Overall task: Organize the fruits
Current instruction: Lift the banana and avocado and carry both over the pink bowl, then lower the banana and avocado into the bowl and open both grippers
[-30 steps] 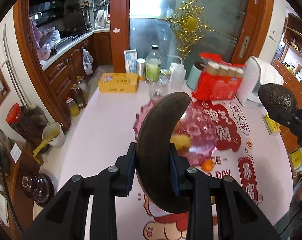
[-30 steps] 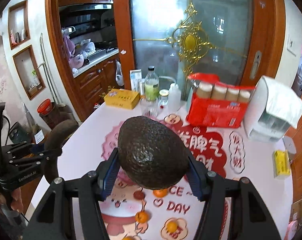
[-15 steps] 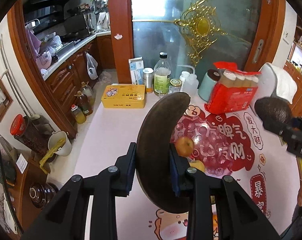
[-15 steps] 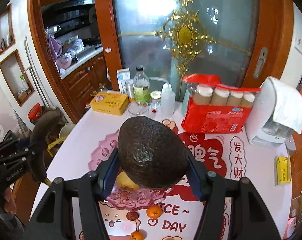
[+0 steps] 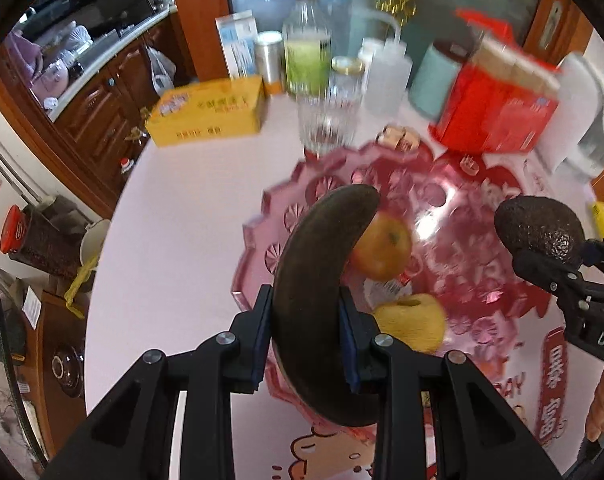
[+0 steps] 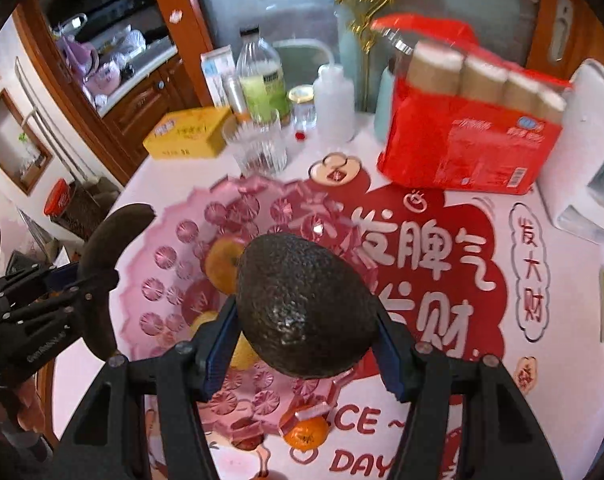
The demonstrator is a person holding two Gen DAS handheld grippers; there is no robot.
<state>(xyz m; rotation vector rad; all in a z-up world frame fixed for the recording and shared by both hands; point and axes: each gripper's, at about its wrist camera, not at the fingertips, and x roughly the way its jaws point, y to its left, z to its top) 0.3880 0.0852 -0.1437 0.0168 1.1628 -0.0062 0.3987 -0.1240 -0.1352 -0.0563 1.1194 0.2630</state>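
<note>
My left gripper (image 5: 305, 332) is shut on a dark brown banana (image 5: 318, 276), held above the near left rim of a pink glass fruit plate (image 5: 286, 196). My right gripper (image 6: 304, 330) is shut on a dark avocado (image 6: 304, 304) above the plate (image 6: 170, 256); the avocado also shows in the left wrist view (image 5: 538, 226). The banana and left gripper show at the left of the right wrist view (image 6: 106, 248). On the plate lie an orange-red apple (image 5: 386, 248) and a yellow apple (image 5: 414, 320). A small tangerine (image 6: 306, 432) lies on the table by the plate's near edge.
A drinking glass (image 5: 326, 120), yellow box (image 5: 210, 110), bottles and jars (image 5: 306, 56) and a red pack of rolls (image 6: 470, 132) stand at the table's back. A white appliance (image 6: 590, 152) is at the right. The table edge drops off at the left.
Both grippers have moved forward and down toward the pink plate, which now looks much larger. Both still hold their fruit.
</note>
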